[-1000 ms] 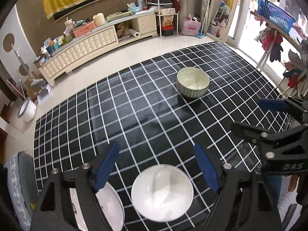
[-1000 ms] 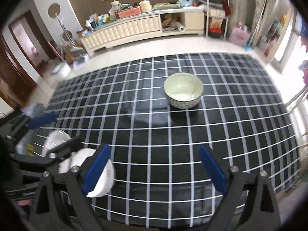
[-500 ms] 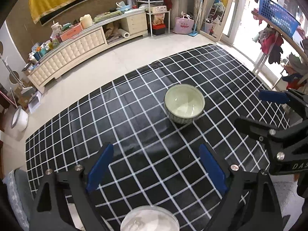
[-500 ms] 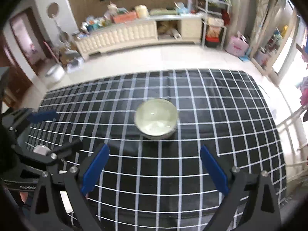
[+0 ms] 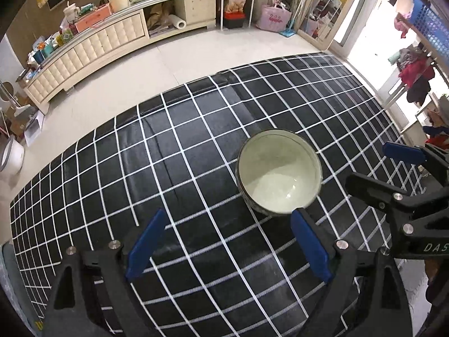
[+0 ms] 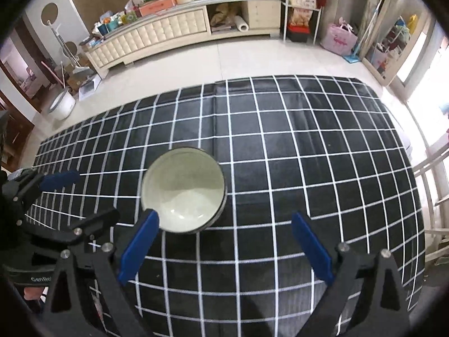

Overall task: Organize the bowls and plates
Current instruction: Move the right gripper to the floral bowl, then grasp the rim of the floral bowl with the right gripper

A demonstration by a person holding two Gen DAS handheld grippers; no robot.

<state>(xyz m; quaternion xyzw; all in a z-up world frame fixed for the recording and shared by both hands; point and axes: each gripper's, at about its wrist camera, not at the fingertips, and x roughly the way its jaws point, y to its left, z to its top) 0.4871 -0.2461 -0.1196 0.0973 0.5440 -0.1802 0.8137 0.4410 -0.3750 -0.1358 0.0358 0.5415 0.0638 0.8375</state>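
Observation:
A pale green bowl (image 5: 279, 172) with a dark patterned outside stands upright on the black checked tablecloth (image 5: 182, 168). My left gripper (image 5: 227, 221) is open and empty, its right fingertip just in front of the bowl's near rim. My right gripper (image 6: 224, 224) is open and empty; the bowl (image 6: 183, 189) sits just ahead of its left fingertip. The right gripper also shows at the right edge of the left wrist view (image 5: 393, 174), and the left gripper at the left edge of the right wrist view (image 6: 81, 199). No plates are in view.
The cloth's far edge (image 6: 280, 78) drops to a tiled floor (image 5: 196, 56). A long cream cabinet (image 6: 168, 28) with clutter lines the back wall. A clothes rack (image 5: 415, 64) stands to the right.
Both grippers have moved forward to the green bowl, which is now close to their fingertips. The white bowl and plate seen near the left gripper have dropped out of view.

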